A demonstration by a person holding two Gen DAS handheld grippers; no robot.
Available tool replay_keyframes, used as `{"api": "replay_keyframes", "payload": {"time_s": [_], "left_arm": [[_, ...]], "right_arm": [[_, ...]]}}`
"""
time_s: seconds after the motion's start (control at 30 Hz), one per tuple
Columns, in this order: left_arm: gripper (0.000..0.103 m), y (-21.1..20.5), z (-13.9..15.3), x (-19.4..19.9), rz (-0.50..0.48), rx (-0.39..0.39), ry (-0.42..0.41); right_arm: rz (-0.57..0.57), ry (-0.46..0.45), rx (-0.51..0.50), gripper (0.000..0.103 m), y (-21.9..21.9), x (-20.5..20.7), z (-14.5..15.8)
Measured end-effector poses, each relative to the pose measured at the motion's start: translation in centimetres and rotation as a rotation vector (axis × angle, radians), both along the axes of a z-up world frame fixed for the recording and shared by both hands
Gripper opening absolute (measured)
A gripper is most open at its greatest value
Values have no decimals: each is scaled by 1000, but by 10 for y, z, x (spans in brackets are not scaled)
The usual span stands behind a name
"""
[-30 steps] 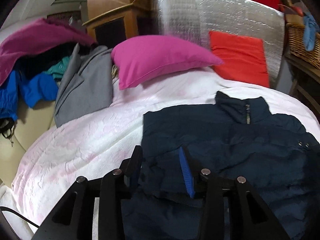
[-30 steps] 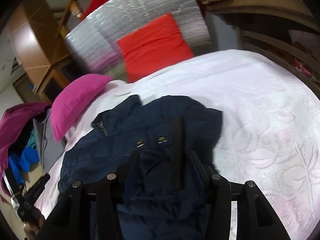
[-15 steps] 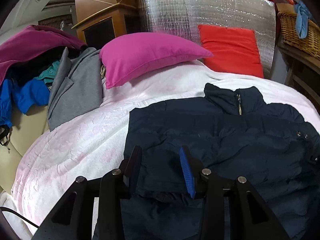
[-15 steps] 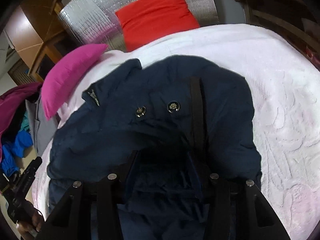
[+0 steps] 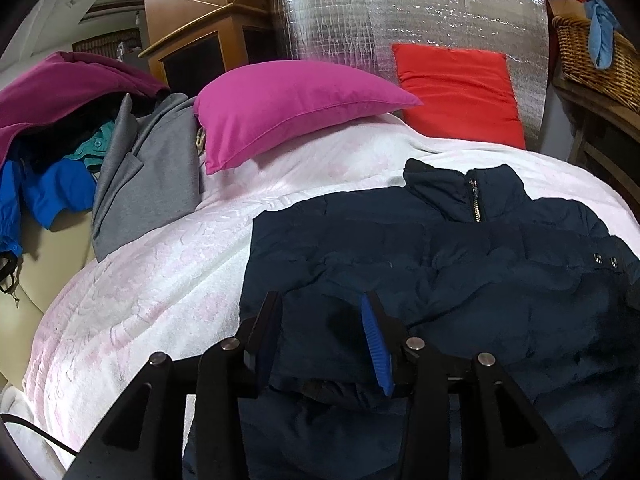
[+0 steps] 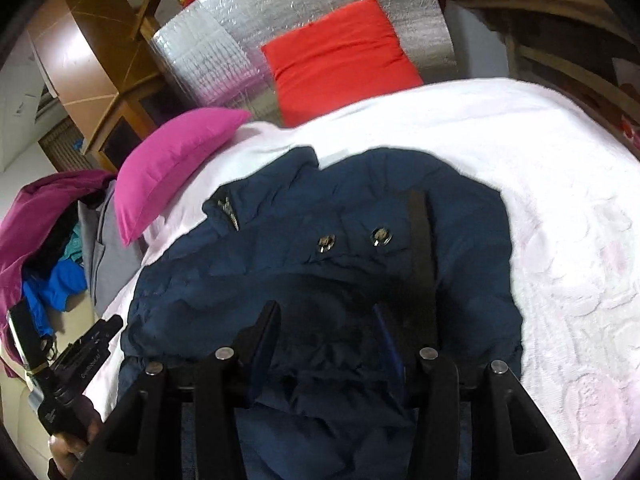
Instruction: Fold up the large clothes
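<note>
Navy quilted jacket (image 5: 460, 272), lying on the white bedspread (image 5: 160, 272) with its stand-up collar (image 5: 464, 192) toward the pillows. The collar zipper is closed; two metal snaps (image 6: 354, 239) show on the sleeve folded across the front.

Pink pillow (image 5: 296, 106) beside red cushion (image 5: 460, 92) — silver foil board (image 5: 400, 12) behind.

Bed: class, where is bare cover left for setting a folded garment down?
Bare bedspread lies right of the jacket, and a strip between jacket and grey coat. Crowded: the pillows and clothes pile.
</note>
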State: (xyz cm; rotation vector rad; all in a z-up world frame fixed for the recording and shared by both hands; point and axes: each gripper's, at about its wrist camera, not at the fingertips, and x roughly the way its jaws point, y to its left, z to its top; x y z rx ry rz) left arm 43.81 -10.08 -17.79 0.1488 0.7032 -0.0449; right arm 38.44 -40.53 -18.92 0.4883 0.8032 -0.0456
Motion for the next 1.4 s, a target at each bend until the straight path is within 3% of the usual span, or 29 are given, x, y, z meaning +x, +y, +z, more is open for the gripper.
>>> {"api": "replay_keyframes", "payload": {"time_s": [0.1, 0.17, 0.27, 0.37, 0.47, 0.6, 0.63, 0.67, 0.7, 0.87, 1.07, 1.33, 1.4], "left_arm": [[57, -3, -6, 4, -7, 8, 29], [65, -3, -16, 10, -12, 1, 90], [68, 0, -32, 21, -13, -27, 176], [70, 1, -32, 21, -17, -22, 184], [70, 7, -25, 17, -9, -70, 191], [70, 11, -11, 6, -9, -93, 148], [70, 10, -10, 5, -12, -87, 143], [70, 10, -10, 3, -16, -79, 142], [70, 8, -13, 2, -22, -70, 149], [75, -3, -45, 10, -52, 25, 251], [75, -2, -33, -1, -59, 12, 210], [75, -3, 2, -35, -98, 22, 53], [75, 0, 7, -42, -106, 16, 35]], "right_arm": [[15, 80, -1, 49, 6, 13, -16], [9, 115, -7, 49, 8, 16, -24], [3, 122, -9, 49, 9, 17, -24], [3, 106, 14, 49, 6, 12, -21], [-10, 83, 57, 49, -5, 3, -14], [-34, 43, 73, 48, -13, -11, -4], [-36, 46, 70, 44, -13, -13, -3], [-35, 54, 58, 26, -11, -15, -3], [-33, 69, 40, 22, -9, -15, -4], [-30, 198, 24, 23, -4, -9, -28], [-28, 147, 72, 23, -7, -19, -16], [-36, 58, 65, 24, -7, -43, 9], [-32, 52, 71, 29, -4, -46, 11]]}}
